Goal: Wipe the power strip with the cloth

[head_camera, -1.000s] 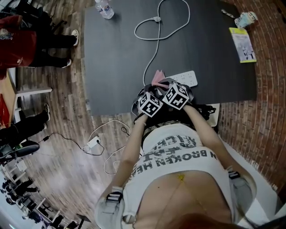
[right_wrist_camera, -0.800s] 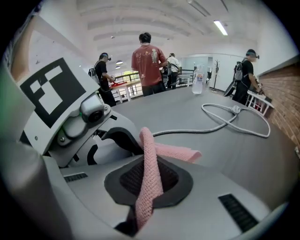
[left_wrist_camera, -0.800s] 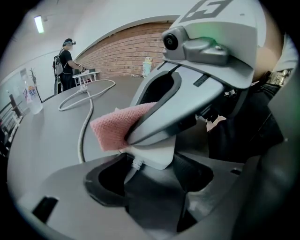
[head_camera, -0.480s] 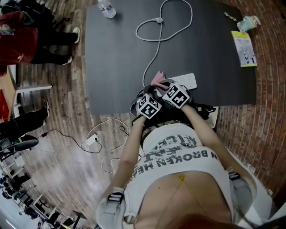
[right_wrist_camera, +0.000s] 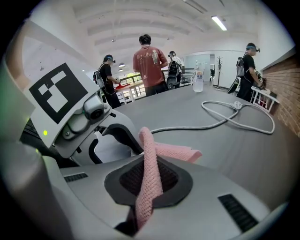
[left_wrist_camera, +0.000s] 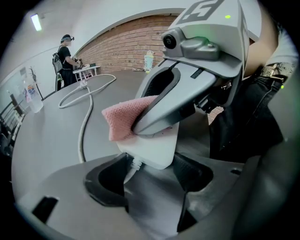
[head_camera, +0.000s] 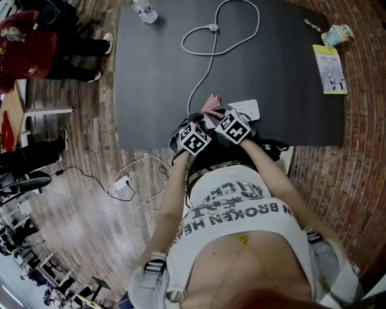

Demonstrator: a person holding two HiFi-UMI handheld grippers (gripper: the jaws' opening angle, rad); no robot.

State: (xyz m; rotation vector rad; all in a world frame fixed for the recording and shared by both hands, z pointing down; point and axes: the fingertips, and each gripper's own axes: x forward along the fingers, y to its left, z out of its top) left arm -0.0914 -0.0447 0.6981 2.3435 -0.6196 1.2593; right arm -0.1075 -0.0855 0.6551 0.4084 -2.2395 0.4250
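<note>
A white power strip (head_camera: 246, 108) lies at the near edge of the dark table (head_camera: 157, 78), and its cable (head_camera: 208, 66) loops away across the top. My left gripper (head_camera: 194, 137) is shut on the strip's cable end (left_wrist_camera: 151, 149), with a dark pad on either side. My right gripper (head_camera: 233, 125) is shut on a pink cloth (right_wrist_camera: 150, 173). It holds the cloth (left_wrist_camera: 123, 119) down on the strip's top, just beyond the left jaws. In the head view the cloth (head_camera: 211, 104) pokes out left of the strip. Both marker cubes sit close together.
A water bottle (head_camera: 145, 11) stands at the table's far left. A yellow booklet (head_camera: 329, 69) and a small object (head_camera: 336, 33) lie at the far right. Several people (head_camera: 36, 48) stand left of the table. A cable and adapter (head_camera: 122, 181) lie on the wooden floor.
Both grippers have shifted slightly left together along the table's near edge. Less of the strip shows past the right gripper. Each gripper keeps its hold.
</note>
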